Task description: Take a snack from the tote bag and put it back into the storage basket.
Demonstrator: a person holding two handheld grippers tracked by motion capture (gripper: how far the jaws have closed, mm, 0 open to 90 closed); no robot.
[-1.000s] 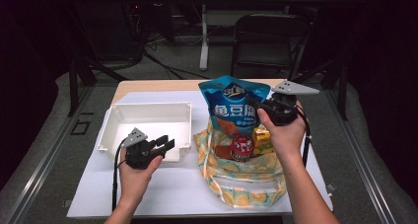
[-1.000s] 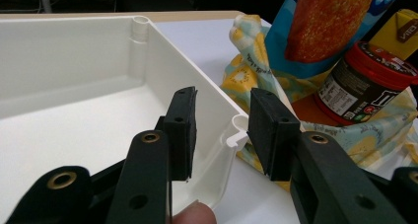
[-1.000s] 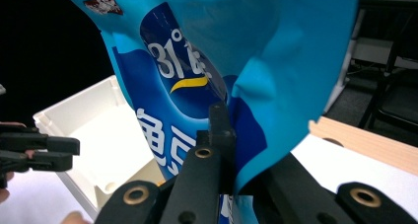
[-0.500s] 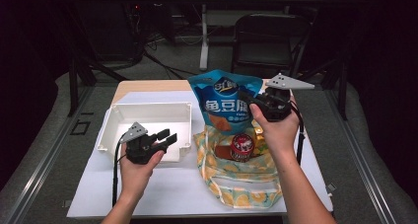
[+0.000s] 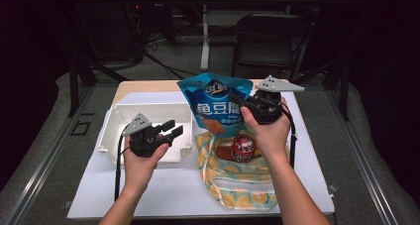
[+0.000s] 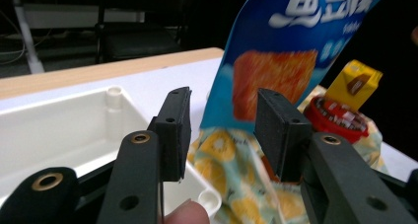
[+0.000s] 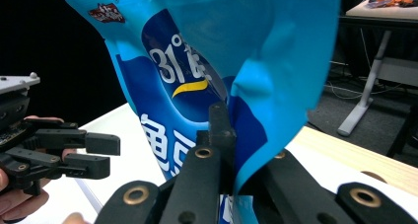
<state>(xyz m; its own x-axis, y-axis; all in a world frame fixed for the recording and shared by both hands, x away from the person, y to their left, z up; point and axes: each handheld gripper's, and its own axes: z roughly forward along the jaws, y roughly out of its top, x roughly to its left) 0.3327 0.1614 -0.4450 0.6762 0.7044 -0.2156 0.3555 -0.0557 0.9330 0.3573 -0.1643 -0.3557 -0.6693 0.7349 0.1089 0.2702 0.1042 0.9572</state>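
Note:
A blue snack bag [image 5: 215, 106] hangs upright in the air, with my right gripper [image 5: 243, 106] shut on its right edge. In the right gripper view the jaws [image 7: 229, 120] pinch the foil of the snack bag [image 7: 197, 61]. Below it lies a yellow fruit-print cloth bag [image 5: 237, 185] holding a red-lidded jar [image 5: 243, 146] and a yellow packet [image 6: 355, 83]. My left gripper [image 5: 173, 128] hovers over the near right corner of the white tray [image 5: 111, 131]. Its jaws [image 6: 222, 130] have just been opening and have nothing between them.
The white tray's inside [image 6: 59, 130] is bare. All of this sits on a white board [image 5: 163, 190] over a wooden table [image 5: 143, 86]. Behind the table stand a dark chair [image 5: 267, 41] and desk legs.
My right gripper has carried the snack bag a little to the left, toward the tray. My left gripper has risen slightly above the tray's near corner and its jaws have spread a bit.

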